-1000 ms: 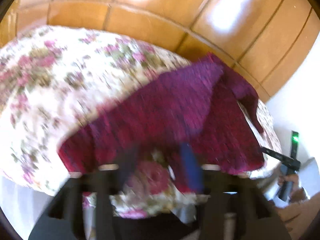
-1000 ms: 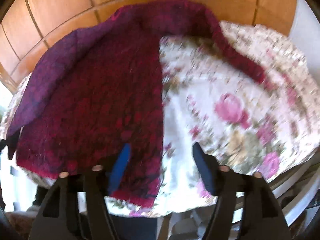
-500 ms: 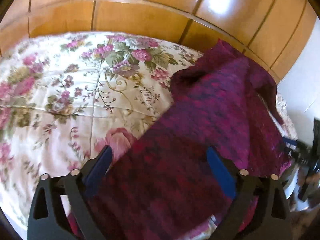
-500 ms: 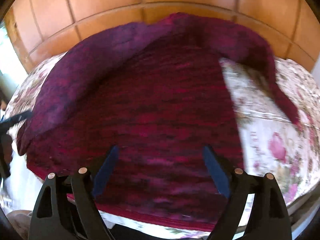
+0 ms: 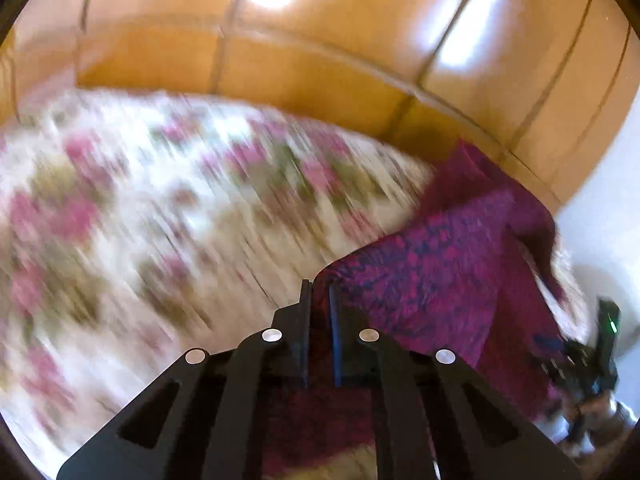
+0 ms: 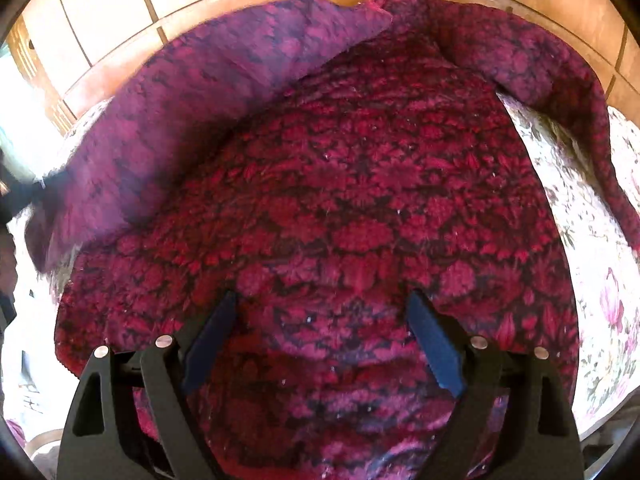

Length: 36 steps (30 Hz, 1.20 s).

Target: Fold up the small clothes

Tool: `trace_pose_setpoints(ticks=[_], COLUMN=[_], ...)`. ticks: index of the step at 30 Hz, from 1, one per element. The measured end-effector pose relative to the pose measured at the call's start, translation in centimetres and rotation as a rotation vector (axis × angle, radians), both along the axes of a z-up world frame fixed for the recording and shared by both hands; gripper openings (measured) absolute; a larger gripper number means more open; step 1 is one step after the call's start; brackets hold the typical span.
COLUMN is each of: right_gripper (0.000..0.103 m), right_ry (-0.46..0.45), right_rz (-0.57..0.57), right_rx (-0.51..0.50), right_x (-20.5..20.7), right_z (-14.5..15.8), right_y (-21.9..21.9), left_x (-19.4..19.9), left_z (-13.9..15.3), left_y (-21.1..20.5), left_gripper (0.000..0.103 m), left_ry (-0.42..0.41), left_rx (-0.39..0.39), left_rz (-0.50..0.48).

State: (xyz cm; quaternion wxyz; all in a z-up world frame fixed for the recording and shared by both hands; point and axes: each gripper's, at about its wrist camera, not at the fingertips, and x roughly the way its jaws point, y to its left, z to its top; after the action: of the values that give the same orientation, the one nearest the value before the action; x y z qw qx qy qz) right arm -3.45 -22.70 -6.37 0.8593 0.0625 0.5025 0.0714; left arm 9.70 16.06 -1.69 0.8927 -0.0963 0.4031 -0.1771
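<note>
Snapping from wide, left gripper (image 5: 320, 296) now pinches the sweater (image 6: 360, 208) edge – fold begun (right gripper (image 6: 320, 320) hovers spread, empty) – over the floral bedspread (image 5: 140, 220).

This looks like a bedroom in a home. A floral bedspread (image 5: 168, 240), cream with pink roses, fills the left and middle of the left wrist view. Glossy wooden panels (image 5: 320, 40), like wardrobe doors, run across the top of both views. A maroon knitted sweater (image 6: 340, 208) lies spread across the bed.
</note>
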Motion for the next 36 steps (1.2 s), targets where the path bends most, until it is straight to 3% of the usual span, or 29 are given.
trace_pose_setpoints(ticks=[6, 10, 14, 15, 17, 18, 19, 20, 24, 29, 32, 36], right_gripper=[0.09, 0.091, 0.093, 0.093, 0.094, 0.094, 0.094, 0.094, 0.094, 0.094, 0.094, 0.094], right_ry=[0.001, 0.005, 0.005, 0.005, 0.004, 0.005, 0.005, 0.004, -0.004, -0.05, -0.056, 0.002], right_rz=[-0.01, -0.016, -0.014, -0.014, -0.014, -0.015, -0.017, -0.017, -0.008, -0.07, -0.154, -0.259], right_rx=[0.0, 0.008, 0.001, -0.002, -0.006, -0.004, -0.002, -0.001, -0.002, -0.031, -0.064, -0.058], right_x=[1.4, 1.9, 2.1, 2.1, 2.1, 2.3, 2.3, 2.1, 2.1, 1.3, 0.3, -2.1], right_z=[-0.6, -0.9, -1.2, -1.2, -1.2, -1.2, -1.3, -1.3, -1.1, 0.7, 1.2, 0.2], right_y=[-0.1, -0.4, -0.4, -0.3, -0.2, -0.2, -0.3, -0.2, -0.4, -2.8, -6.3, -10.9], left_x=[7.3, 12.4, 16.5, 16.9, 17.2, 16.8, 15.8, 14.8, 11.4, 3.3, -1.6, -6.2], left_z=[3.2, 3.3, 2.1, 1.7, 1.1, 1.1, 1.4, 1.7, 1.5, -1.0, -3.3, -6.3], left_y=[1.7, 4.0, 7.2, 7.7, 7.6, 7.3, 6.7, 6.0, 3.4, -2.7, -5.9, -8.5], left_gripper=[0.006, 0.006, 0.007, 0.012, 0.04, 0.068, 0.079, 0.083, 0.083, 0.083, 0.083, 0.083], left_ry=[-0.069, -0.055, 0.026, 0.051, 0.072, 0.061, 0.027, -0.005, 0.0, 0.058, 0.144, 0.276], left_rx=[0.185, 0.303, 0.327, 0.323, 0.31, 0.32, 0.328, 0.318, 0.214, 0.066, -0.044, -0.159], left_rz=[0.148, 0.316, 0.497, 0.51, 0.516, 0.522, 0.533, 0.535, 0.412, 0.121, -0.028, -0.116])
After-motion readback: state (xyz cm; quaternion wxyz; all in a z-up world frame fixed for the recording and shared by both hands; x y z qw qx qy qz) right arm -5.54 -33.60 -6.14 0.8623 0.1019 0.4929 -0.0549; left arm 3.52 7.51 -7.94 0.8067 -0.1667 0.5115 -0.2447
